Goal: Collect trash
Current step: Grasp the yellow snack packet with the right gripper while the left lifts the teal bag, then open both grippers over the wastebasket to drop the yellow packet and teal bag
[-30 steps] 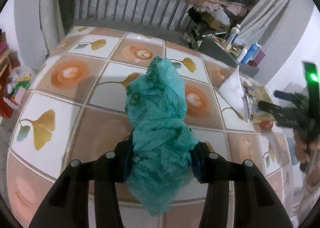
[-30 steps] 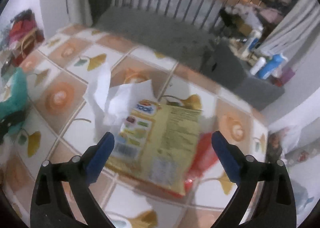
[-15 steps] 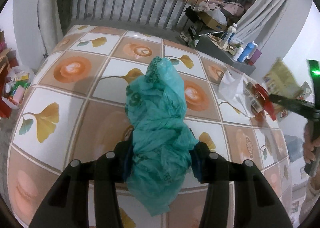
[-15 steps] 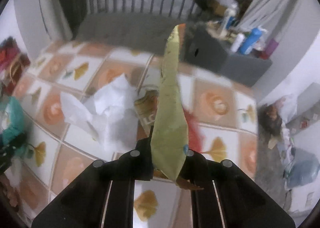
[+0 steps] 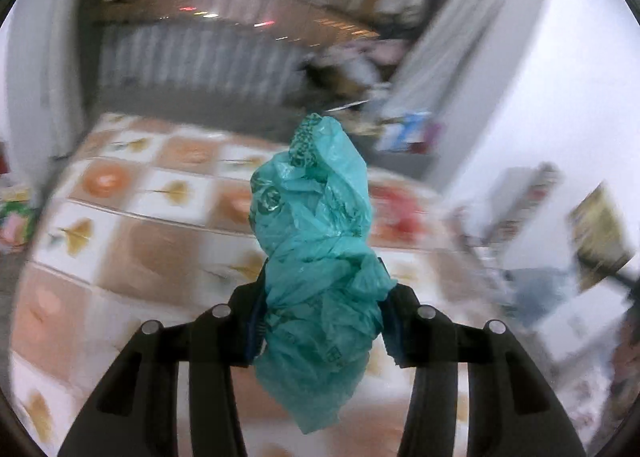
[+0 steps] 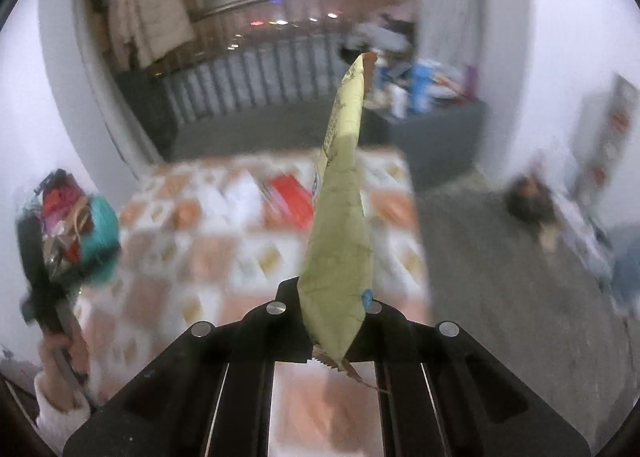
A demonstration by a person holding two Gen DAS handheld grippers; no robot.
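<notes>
The left gripper [image 5: 322,331] is clamped on a crumpled teal plastic bag [image 5: 316,257], which bulges up between the fingers and hangs down below them, lifted clear of the tiled surface [image 5: 132,217] patterned with orange rounds and yellow leaves. The right gripper [image 6: 334,307] has its jaws closing tight on a flat yellow-green snack wrapper [image 6: 340,233], pinched at its lower end so that it stands up edge-on from the fingers, off the tiles. A red packet [image 6: 290,199] lies on the tiles beyond it, though blur hides its detail. From the right wrist view the other gripper shows at the far left, held by a hand [image 6: 66,353] in a white fuzzy sleeve [image 6: 56,405], with the teal bag beside it. A metal railing [image 6: 256,85] runs behind the tiled patch, and bottles [image 6: 416,91] stand on a dark block off to the right.
</notes>
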